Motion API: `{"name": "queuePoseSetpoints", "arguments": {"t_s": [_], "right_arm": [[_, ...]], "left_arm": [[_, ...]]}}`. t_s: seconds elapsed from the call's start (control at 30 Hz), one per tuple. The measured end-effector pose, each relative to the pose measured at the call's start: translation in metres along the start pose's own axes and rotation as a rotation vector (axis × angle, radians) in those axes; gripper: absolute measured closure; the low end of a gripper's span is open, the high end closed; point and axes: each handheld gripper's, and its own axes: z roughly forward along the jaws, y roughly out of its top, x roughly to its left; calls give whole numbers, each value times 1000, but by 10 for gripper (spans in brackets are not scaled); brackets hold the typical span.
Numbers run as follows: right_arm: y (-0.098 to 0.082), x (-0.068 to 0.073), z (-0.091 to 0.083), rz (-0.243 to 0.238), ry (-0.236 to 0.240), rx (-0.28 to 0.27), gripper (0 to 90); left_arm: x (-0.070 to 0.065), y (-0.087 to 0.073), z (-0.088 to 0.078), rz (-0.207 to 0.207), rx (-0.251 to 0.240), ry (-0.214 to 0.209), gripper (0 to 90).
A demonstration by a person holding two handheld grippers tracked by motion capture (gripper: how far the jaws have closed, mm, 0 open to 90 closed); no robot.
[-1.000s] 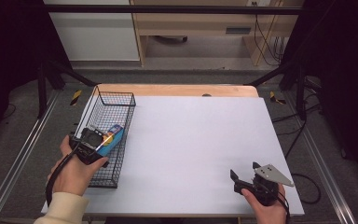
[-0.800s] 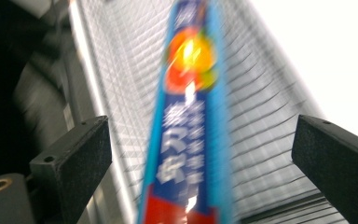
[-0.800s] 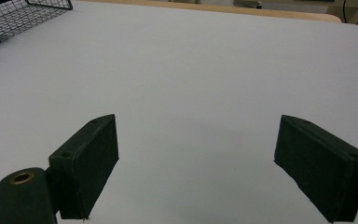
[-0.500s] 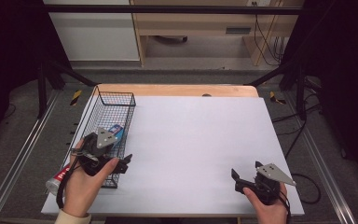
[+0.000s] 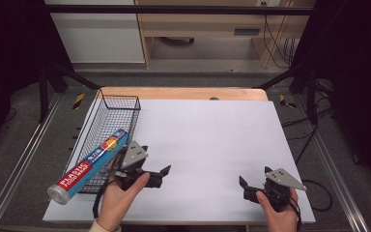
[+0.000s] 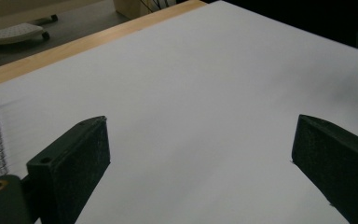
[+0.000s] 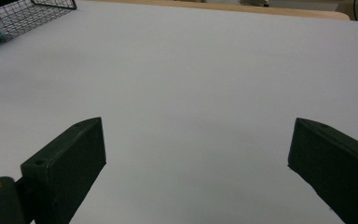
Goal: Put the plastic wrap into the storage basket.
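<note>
The left gripper (image 5: 155, 170) stands with jaws wide and empty over the white table (image 5: 212, 140). At its ten o'clock the food wrap box (image 5: 88, 166) lies, seemingly across the wire basket's (image 5: 118, 104) rim. The right gripper (image 5: 255, 180) is also wide, empty.

My left gripper (image 5: 150, 170) is now out of the wire basket (image 5: 107, 129) and over the white table top (image 5: 212, 140), just beside the basket's near right corner; a second ago it sat inside the basket on the box. Its jaws have just been opening and now stand wide with nothing between them. The long blue box of plastic food wrap (image 5: 88, 166) lies released, slanting across the basket, its near end poking out over the basket's near left rim, where before it lay under my hand.
</note>
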Motion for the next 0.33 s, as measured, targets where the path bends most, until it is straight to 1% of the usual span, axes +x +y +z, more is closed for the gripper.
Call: {"name": "queuePoseSetpoints", "arguments": {"t_s": [0.07, 0.1, 0.17, 0.2, 0.23, 0.27, 0.33], "right_arm": [[0, -1, 0, -5, -7, 8, 50], [0, -1, 0, -5, -8, 10, 51], [-1, -2, 2, -3, -12, 17, 55], [-2, -3, 3, -2, -16, 21, 57], [-2, -4, 3, 3, -19, 30, 61], [-3, -4, 4, 13, -21, 32, 66], [-3, -5, 6, 9, -25, 37, 67]], "left_arm": [[-3, -10, 15, 26, 13, -16, 44], [-5, -18, 24, 43, 16, -25, 47], [-8, -30, 33, 76, 24, -16, 58], [-11, -36, 37, 97, 35, -23, 62], [-13, -40, 40, 120, 61, -53, 62], [-14, -42, 40, 135, 76, -70, 60], [-13, -47, 37, 133, 53, -46, 54]]}}
